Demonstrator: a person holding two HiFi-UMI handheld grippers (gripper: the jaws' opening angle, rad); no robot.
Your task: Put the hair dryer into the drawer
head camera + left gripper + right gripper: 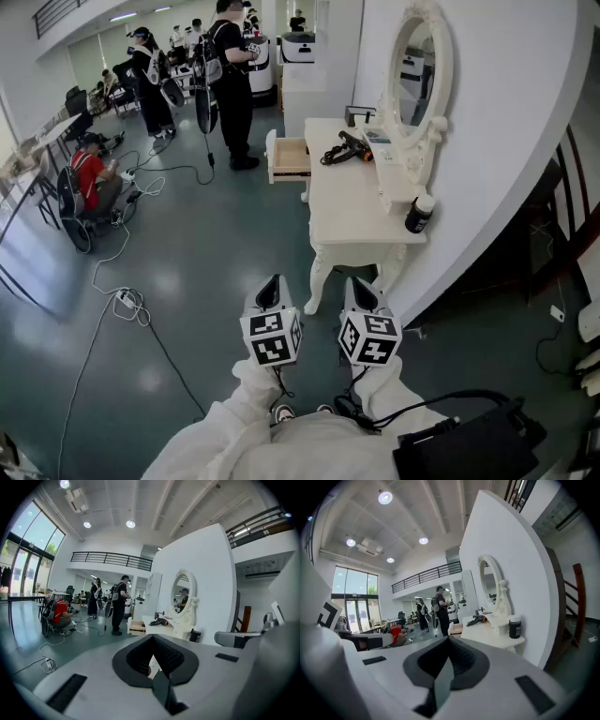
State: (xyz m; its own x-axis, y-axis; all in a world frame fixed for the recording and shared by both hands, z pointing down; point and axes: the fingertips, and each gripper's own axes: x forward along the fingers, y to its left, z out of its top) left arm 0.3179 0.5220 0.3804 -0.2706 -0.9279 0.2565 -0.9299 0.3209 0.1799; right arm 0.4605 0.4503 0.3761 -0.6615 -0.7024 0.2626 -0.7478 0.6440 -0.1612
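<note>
The black hair dryer (342, 147) lies with its cord on the white dressing table (352, 220), towards its far end and before the oval mirror (419, 66). At that far end a wooden drawer (289, 157) stands pulled out to the left. Both grippers hang low near my body, well short of the table. The left gripper (269, 292) and the right gripper (361, 295) are shut and hold nothing. In the left gripper view the hair dryer (161, 621) and drawer (136, 626) show far ahead of the gripper (152, 656). In the right gripper view the hair dryer (477, 619) lies beyond the gripper (447, 660).
A black bottle (418, 214) stands on the table's near right corner. A person in black (232, 84) stands on the floor just beyond the drawer. Another person in red (89, 178) crouches at the left. Cables (127, 300) trail over the grey floor left of me.
</note>
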